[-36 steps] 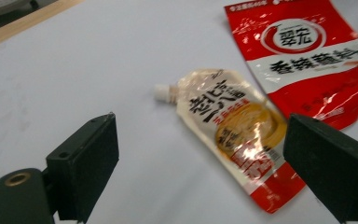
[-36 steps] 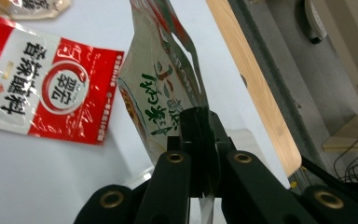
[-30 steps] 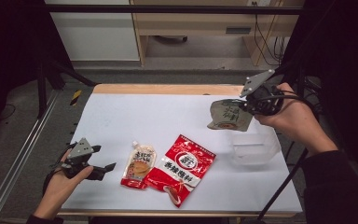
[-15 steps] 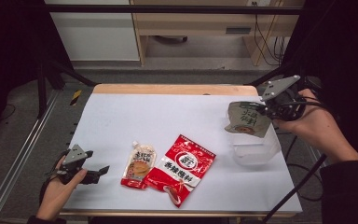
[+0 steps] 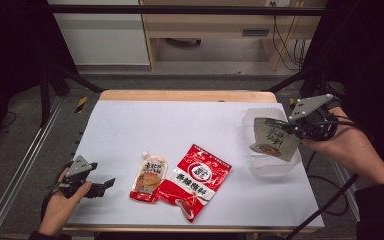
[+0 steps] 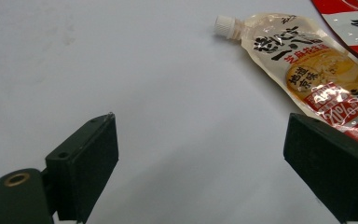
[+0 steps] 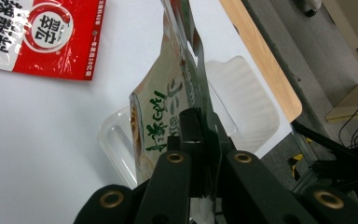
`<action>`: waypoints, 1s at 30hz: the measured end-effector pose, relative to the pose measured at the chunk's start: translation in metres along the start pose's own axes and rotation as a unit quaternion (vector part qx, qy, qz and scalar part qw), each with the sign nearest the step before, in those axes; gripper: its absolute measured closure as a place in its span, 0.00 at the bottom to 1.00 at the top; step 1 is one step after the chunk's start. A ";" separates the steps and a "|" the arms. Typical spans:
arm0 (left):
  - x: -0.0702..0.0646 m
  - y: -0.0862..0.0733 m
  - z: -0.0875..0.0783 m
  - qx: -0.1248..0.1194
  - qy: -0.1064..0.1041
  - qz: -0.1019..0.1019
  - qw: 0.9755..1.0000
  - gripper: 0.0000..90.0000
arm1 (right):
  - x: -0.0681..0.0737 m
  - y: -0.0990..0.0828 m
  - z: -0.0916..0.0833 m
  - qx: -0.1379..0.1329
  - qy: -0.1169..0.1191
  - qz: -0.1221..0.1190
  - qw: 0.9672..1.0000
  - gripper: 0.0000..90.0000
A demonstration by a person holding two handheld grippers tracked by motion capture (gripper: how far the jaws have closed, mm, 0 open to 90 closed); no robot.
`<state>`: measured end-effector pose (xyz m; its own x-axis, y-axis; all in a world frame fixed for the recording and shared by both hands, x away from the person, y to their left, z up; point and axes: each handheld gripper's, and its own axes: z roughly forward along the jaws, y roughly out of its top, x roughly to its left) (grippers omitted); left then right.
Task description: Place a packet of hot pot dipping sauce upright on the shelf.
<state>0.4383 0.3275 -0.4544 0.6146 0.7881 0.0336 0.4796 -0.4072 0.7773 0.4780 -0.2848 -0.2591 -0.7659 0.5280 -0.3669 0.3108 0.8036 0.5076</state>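
meanwhile right gripper [image 5: 285, 127] fingers clench a beige pouch [image 5: 275, 140] over the clear tray [image 5: 272, 167]; left gripper [image 5: 105, 186] fingers released.

Three sauce packets are counted: one red packet [image 5: 196, 180], one spouted pouch [image 5: 149, 177] and one beige packet [image 5: 275, 141]. One clear plastic container [image 5: 270, 167] is seen on one table [image 5: 190, 125]. Two hand-held grippers are counted, left [image 5: 109, 184] and right [image 5: 279, 127].
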 end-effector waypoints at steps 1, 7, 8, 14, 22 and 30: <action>0.000 0.000 0.000 0.001 -0.001 0.000 1.000 0.11 | 0.000 -0.002 0.000 0.000 0.001 0.001 1.000 1.00; -0.001 0.000 0.002 0.007 -0.001 0.004 1.000 0.11 | 0.001 -0.008 0.004 -0.004 0.011 0.005 1.000 1.00; -0.001 0.000 0.002 0.006 -0.001 0.003 1.000 0.11 | 0.001 -0.009 0.004 -0.004 0.013 0.006 1.000 1.00; -0.001 0.000 0.002 0.008 -0.002 0.004 1.000 0.11 | 0.001 -0.011 0.003 -0.011 0.022 0.010 1.000 1.00; -0.002 0.001 0.002 0.009 -0.001 0.010 1.000 0.11 | 0.005 -0.015 0.001 -0.018 0.039 0.005 0.999 1.00; -0.002 0.001 0.003 0.012 -0.001 0.013 1.000 0.11 | 0.009 -0.020 0.000 -0.031 0.054 0.001 0.998 1.00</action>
<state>0.4398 0.3236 -0.4556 0.6279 0.7765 0.0531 0.4780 -0.4386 0.7610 0.4647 -0.2967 -0.2725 -0.8229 0.4935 -0.2815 0.2792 0.7828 0.5561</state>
